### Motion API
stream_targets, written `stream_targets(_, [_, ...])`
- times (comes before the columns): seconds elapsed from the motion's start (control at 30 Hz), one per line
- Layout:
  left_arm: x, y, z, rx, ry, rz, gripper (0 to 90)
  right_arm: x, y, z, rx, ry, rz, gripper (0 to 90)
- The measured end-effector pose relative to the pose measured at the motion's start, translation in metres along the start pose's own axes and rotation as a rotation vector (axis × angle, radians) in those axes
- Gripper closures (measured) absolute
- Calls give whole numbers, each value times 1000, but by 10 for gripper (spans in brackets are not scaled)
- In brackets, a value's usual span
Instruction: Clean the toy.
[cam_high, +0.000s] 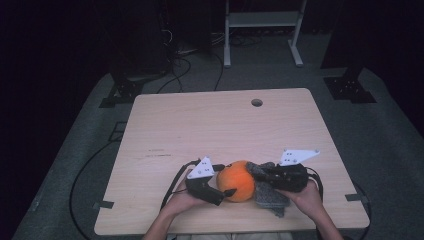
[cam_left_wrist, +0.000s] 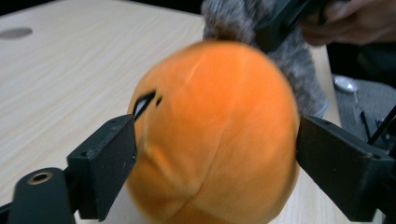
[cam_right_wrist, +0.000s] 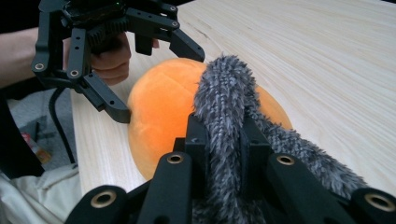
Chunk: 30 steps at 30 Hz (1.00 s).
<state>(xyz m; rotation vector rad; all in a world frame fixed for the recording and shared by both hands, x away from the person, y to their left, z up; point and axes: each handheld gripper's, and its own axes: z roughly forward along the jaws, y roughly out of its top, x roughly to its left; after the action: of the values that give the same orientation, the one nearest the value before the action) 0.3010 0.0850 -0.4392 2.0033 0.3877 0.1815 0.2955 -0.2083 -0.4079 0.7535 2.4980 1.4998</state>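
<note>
A round orange plush (cam_high: 237, 181) lies near the table's front edge, with a grey fuzzy part (cam_high: 270, 197) attached at its right. My left gripper (cam_high: 226, 192) comes at it from the left. In the left gripper view its jaws stand wide on either side of the orange plush (cam_left_wrist: 215, 135), at its surface without denting it. My right gripper (cam_high: 256, 171) reaches in from the right. In the right gripper view its jaws (cam_right_wrist: 224, 140) are shut on the grey fuzzy part (cam_right_wrist: 224, 93), which lies over the orange plush (cam_right_wrist: 159, 107). The left gripper (cam_right_wrist: 161, 84) shows there behind the plush.
The wooden table (cam_high: 215, 125) has a round hole (cam_high: 256, 102) near its far edge. Beyond it on the carpet stand a white metal frame (cam_high: 262, 30) and dark stand bases (cam_high: 350, 90). Cables (cam_high: 90, 170) run along the floor at the left.
</note>
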Motion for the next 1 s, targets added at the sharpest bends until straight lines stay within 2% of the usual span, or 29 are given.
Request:
stream_targets(0.07, [-1,-1,1,15,-1,11,132,2,1,1,9,-7,-12,767])
stream_targets(0.17, [-4,-1,1,23,17,33,252,8,5,2,-14,9,-11,766])
stream_targets(0.2, [-6,-1,1,15,37,50,287,12,9,3,-21,16,-26,765])
stream_targets(0.27, [-7,1,0,-7,51,48,330,20,14,5,-34,33,-63,764])
stream_targets(0.33, [-7,5,-5,-35,48,41,359,19,14,5,-33,20,-61,766])
stream_targets(0.37, [-7,8,-8,-50,49,37,361,14,12,3,-37,14,-43,768])
stream_targets(0.43, [-6,13,-13,-68,50,36,361,2,5,0,-14,-31,-10,768])
stream_targets(0.5, [-6,15,-14,-57,59,42,361,-8,-1,1,-13,-18,54,767])
stream_targets(0.57, [-7,14,-13,-50,60,48,364,-8,0,1,-23,-10,53,767])
stream_targets(0.6, [-9,14,-11,-49,53,54,365,1,6,1,-67,32,34,765])
stream_targets(0.63, [-10,15,-11,-46,52,65,365,7,10,2,-80,47,16,763])
stream_targets(0.7, [-10,14,-11,-45,38,68,360,14,13,4,-67,42,-26,764])
stream_targets(0.77, [-8,11,-11,-56,14,46,335,9,10,5,-55,41,-4,766])
stream_targets(0.83, [-3,8,-10,-64,-19,7,272,2,3,7,-27,14,18,767])
stream_targets(0.9, [-2,7,-9,-66,-15,7,265,-3,-1,6,-20,8,49,767])
stream_targets(0.93, [-3,7,-8,-60,-7,11,269,-2,1,5,-16,-1,41,768])
stream_targets(1.0, [-7,6,-3,-58,4,34,301,7,7,3,-44,12,11,767])
